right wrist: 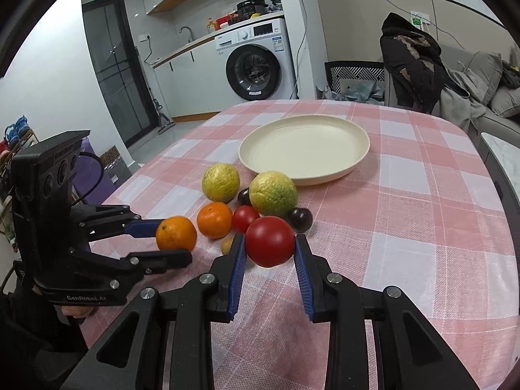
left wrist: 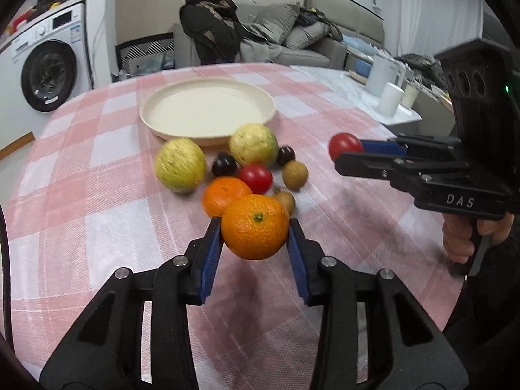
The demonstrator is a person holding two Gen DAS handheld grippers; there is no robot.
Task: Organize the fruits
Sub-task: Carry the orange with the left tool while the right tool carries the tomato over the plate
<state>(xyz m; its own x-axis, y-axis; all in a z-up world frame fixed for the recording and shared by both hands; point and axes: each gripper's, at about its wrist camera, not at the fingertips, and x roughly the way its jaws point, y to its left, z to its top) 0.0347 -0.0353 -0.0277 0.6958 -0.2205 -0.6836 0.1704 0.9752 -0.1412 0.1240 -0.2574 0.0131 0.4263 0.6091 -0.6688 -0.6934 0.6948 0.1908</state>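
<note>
My left gripper (left wrist: 255, 228) is shut on an orange (left wrist: 255, 221), which hangs just above the pink checked tablecloth (left wrist: 97, 214). My right gripper (right wrist: 270, 240) is shut on a red tomato (right wrist: 269, 243); in the left wrist view this right gripper (left wrist: 349, 152) stands to the right of the fruit pile. On the cloth lie two yellow-green fruits (right wrist: 221, 182) (right wrist: 273, 193), a second orange (right wrist: 214, 220), a second tomato (right wrist: 244, 218), two dark plums (right wrist: 300, 219) (right wrist: 243, 196) and a small brown fruit (left wrist: 295, 175). A cream plate (right wrist: 304, 149) sits behind them with nothing on it.
A person's hands hold both gripper handles (left wrist: 468, 237). White cups and a jug (left wrist: 386, 81) stand on a side surface to the right of the table. A washing machine (right wrist: 256, 65), a chair draped with a dark coat (right wrist: 409, 61) and a sofa lie beyond the table.
</note>
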